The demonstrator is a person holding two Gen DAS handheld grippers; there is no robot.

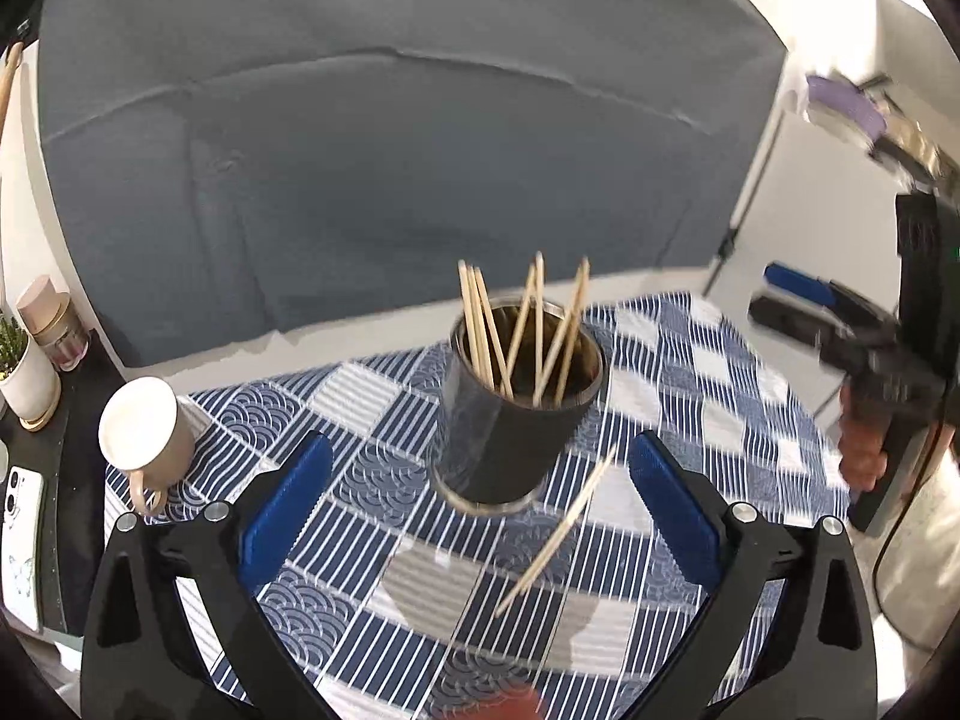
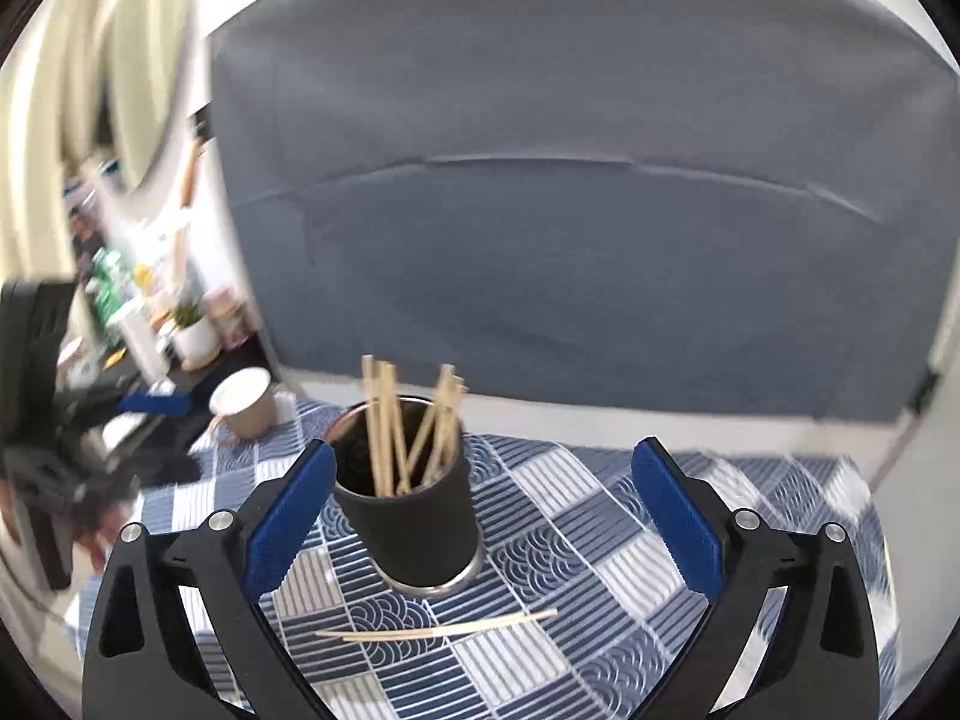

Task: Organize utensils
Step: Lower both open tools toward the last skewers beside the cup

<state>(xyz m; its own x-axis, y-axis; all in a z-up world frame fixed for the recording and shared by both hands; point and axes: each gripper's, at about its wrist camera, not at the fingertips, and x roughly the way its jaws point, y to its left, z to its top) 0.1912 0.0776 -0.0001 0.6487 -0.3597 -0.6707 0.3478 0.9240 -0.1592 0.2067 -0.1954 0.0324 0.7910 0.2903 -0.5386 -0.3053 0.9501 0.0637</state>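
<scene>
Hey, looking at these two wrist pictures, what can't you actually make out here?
- Left wrist view: whether the loose chopsticks lie flat on the tablecloth; motion blur smears them.
- Both views: how many chopsticks stand in the black holder; they overlap, and its wall hides the lower ends.
- Left wrist view: the red-orange thing at the bottom; the edge cuts it off.
- Right wrist view: the shelf clutter at left; blurred and small.

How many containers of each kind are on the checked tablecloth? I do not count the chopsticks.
Dark chopstick holder: 1
Beige mug: 1
Total: 2
</scene>
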